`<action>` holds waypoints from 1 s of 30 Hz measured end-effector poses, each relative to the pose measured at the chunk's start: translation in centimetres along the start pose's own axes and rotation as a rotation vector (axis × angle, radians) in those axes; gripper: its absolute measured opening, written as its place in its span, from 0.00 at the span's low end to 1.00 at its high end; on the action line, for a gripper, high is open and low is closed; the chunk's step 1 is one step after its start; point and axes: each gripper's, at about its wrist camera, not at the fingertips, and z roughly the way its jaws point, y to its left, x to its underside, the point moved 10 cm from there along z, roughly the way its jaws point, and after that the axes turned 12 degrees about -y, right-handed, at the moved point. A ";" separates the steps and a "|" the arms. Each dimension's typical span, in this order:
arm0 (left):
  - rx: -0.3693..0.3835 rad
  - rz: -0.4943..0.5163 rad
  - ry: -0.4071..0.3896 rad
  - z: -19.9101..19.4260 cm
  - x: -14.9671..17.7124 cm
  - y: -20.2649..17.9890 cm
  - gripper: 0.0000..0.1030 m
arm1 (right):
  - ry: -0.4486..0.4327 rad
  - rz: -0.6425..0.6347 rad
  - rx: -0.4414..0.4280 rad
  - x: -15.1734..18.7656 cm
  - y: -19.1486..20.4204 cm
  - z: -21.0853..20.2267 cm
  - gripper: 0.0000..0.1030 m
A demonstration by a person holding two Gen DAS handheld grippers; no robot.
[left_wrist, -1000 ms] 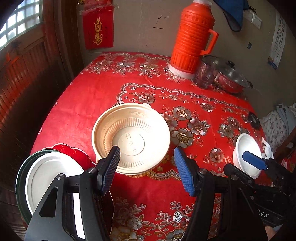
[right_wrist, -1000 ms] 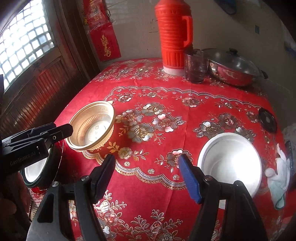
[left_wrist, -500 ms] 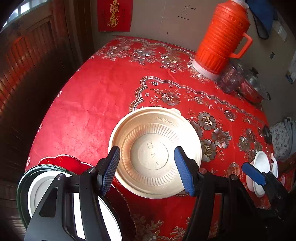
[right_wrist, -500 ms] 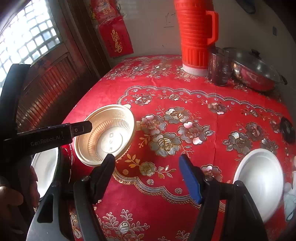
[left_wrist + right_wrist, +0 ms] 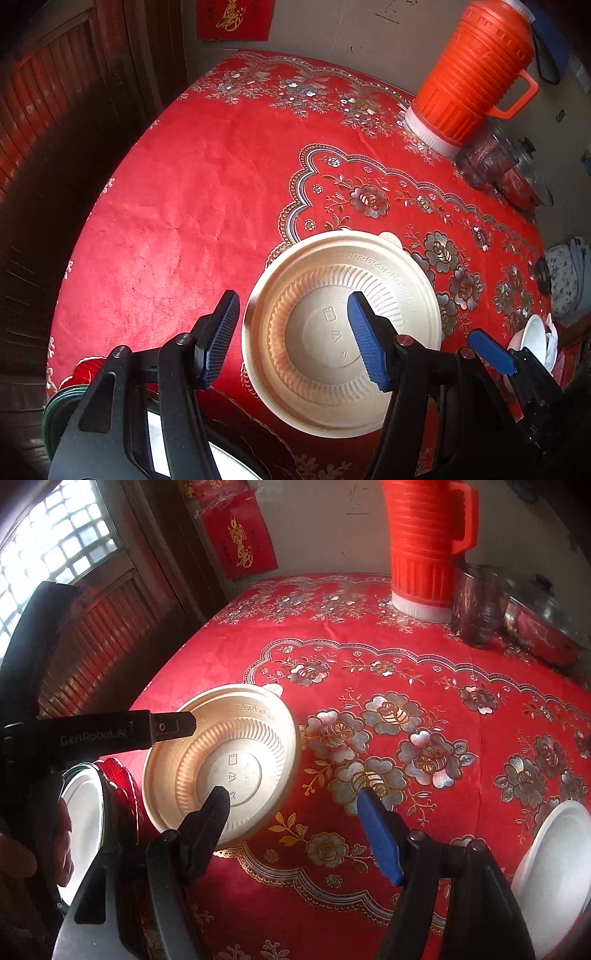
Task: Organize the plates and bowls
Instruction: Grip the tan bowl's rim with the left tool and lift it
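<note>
**Left tool lining up on the beige bowl**

While I hold the left tool (image 5: 291,332) over the near-left part of the counter (image 5: 207,206), its blue pads stand wide apart, one outside the rim of the beige bowl (image 5: 343,332) and the other over its ribbed inside. Nothing is gripped yet. The bowl sits upright on the red cloth, a small tab on its far rim. I judge the step in hand to be the approach for picking up this bowl. The next move calls for bringing the pads down astride the left wall, then closing on it; the thin rim may flex or slip if I bite too shallow.

My right tool (image 5: 295,819) also has its pads apart and holds nothing, hanging above the cloth just right of the bowl. A white bowl (image 5: 554,867) rests near the counter's right edge, and a white plate (image 5: 79,823) lies at the left, seemingly on a dark green one with a red dish beside it. That looks to me like the likely stacking spot.

Across the counter, an orange thermos (image 5: 476,70), a glass cup (image 5: 480,162) and a lidded pot (image 5: 528,181) stand by the wall. A red paper hanging (image 5: 236,539) and a latticed window (image 5: 55,542) fill the left of the room.
</note>
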 end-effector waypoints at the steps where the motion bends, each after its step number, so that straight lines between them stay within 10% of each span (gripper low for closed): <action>1: -0.002 -0.001 0.004 0.2 0.0 0.2 0.60 | 0.001 0.001 0.002 0.0 0.1 0.2 0.70; 15: -0.047 0.015 0.070 2.1 1.5 1.4 0.60 | 0.030 -0.017 0.016 0.1 0.7 2.9 0.69; 22: -0.062 0.043 0.070 2.0 1.8 1.0 0.28 | 0.037 -0.049 0.040 0.3 0.2 3.4 0.18; 30: -0.042 0.073 0.043 0.9 2.3 -0.7 0.20 | 0.003 -0.092 0.092 -0.1 -0.8 1.9 0.13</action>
